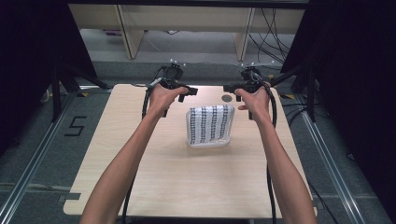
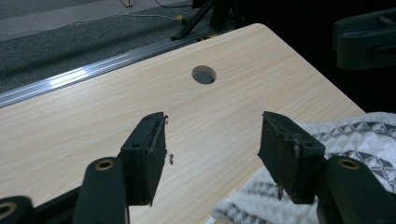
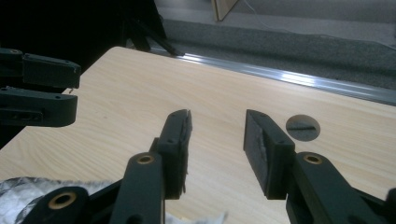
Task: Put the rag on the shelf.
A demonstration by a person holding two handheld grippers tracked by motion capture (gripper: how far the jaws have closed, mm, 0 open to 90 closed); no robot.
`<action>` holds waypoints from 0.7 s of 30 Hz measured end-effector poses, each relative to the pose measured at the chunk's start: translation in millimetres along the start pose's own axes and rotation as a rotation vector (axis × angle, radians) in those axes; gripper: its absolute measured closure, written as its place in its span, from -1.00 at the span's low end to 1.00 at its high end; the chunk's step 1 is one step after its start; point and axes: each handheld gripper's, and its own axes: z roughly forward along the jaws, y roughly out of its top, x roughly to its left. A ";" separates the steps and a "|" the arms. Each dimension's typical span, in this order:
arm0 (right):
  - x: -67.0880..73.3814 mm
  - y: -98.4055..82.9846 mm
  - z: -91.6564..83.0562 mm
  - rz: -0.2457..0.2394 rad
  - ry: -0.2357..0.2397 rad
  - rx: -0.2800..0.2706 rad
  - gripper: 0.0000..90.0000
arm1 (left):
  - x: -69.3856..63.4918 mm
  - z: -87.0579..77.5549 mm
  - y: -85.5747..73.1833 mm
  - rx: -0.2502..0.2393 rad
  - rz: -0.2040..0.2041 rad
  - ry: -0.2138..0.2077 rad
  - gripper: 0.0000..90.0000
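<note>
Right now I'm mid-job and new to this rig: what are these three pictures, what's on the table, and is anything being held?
There is no robot arm here. A person stands at the table and holds a hand-operated two-jaw gripper in each hand.

The high view looks down from above the person's side: the left gripper is at the left, the right gripper at the right, both near the far edge of the wooden table.

The other two pictures come from cameras riding on the grippers, each looking along its own black jaws. In the left gripper view the jaws stand apart with bare table between them; the same goes for the right gripper view.

On the table lies a folded white cloth with dark patterned stripes, between the two hands. A round hole sits in the tabletop near it.

Nothing is held: both grippers are open.
</note>
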 end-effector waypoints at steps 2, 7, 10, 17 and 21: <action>-0.2 0.2 -3.6 0.002 0.007 -0.002 0.35 | 0.6 -2.3 -0.6 0.003 0.001 0.000 -0.14; -2.6 0.2 -10.3 -0.031 -0.001 -0.008 0.30 | -1.1 -8.7 -1.7 -0.005 -0.003 -0.014 -0.17; -1.6 -0.3 -14.4 -0.023 -0.002 -0.009 0.29 | -1.9 -12.7 -2.9 -0.010 -0.003 -0.025 -0.18; -0.5 -1.3 -21.3 -0.062 -0.012 -0.012 0.23 | -0.7 -23.8 -7.4 -0.029 -0.005 -0.042 -0.21; -0.5 -5.0 -22.2 -0.049 -0.006 -0.016 0.22 | 0.1 -29.2 -11.1 -0.028 -0.009 -0.050 -0.22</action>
